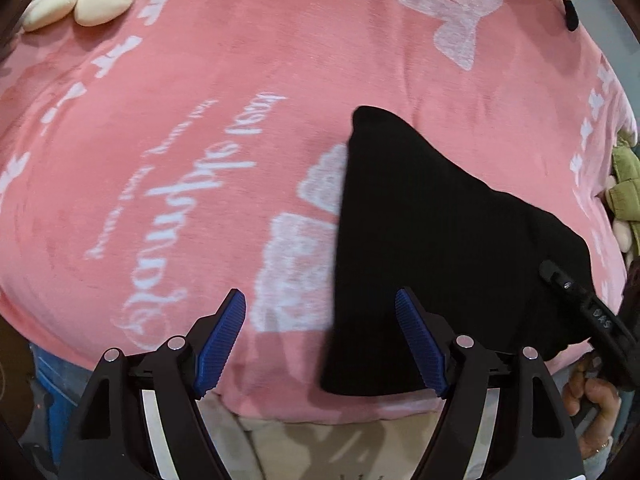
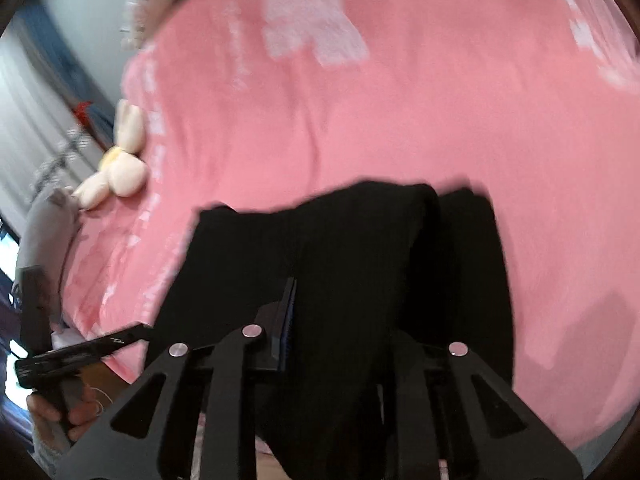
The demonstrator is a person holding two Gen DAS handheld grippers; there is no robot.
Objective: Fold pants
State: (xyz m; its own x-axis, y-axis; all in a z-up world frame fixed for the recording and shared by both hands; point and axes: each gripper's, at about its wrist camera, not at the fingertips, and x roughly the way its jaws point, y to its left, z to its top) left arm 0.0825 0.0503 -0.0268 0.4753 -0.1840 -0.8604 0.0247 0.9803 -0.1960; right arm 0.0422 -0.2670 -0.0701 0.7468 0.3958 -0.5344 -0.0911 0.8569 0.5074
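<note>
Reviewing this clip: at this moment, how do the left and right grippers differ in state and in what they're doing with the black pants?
The left gripper is open, its blue pads spread wide with nothing between them; the right gripper is shut on the black pants. The left gripper hangs above the pink blanket beside the pants' edge, while the right has cloth draped over its fingers. Both share the same black frame and point at the bed.

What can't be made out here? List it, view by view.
- Right wrist view: the right gripper's far finger is hidden by the black pants; only one blue pad shows, so the grip is unclear.
- Right wrist view: motion blur smears the blanket print.
- Left wrist view: the pants' near edge is hidden by the left gripper; fold layers vanish in the black.
</note>
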